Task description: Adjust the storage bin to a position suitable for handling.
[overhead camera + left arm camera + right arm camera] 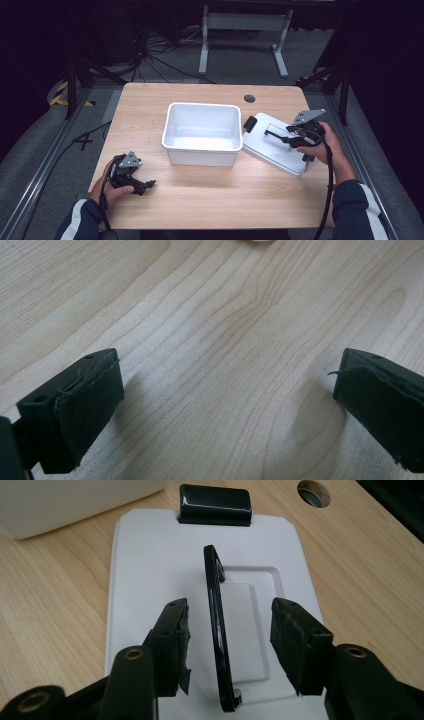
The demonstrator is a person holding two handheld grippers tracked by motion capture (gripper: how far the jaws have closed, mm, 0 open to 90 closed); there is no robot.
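Lid (150,570) near edge cut off

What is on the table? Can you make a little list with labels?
table: light wood
bin: white, open, in the middle
lid: white, flat beside the bin, black handle raised, black latch at its end
right gripper: open, jaws either side of the handle, not pressing
left gripper: open over bare wood

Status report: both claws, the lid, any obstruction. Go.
Right claw open, straddling lid handle, pads clear. Left claw open over bare table. Bin beside lid; nothing blocking.
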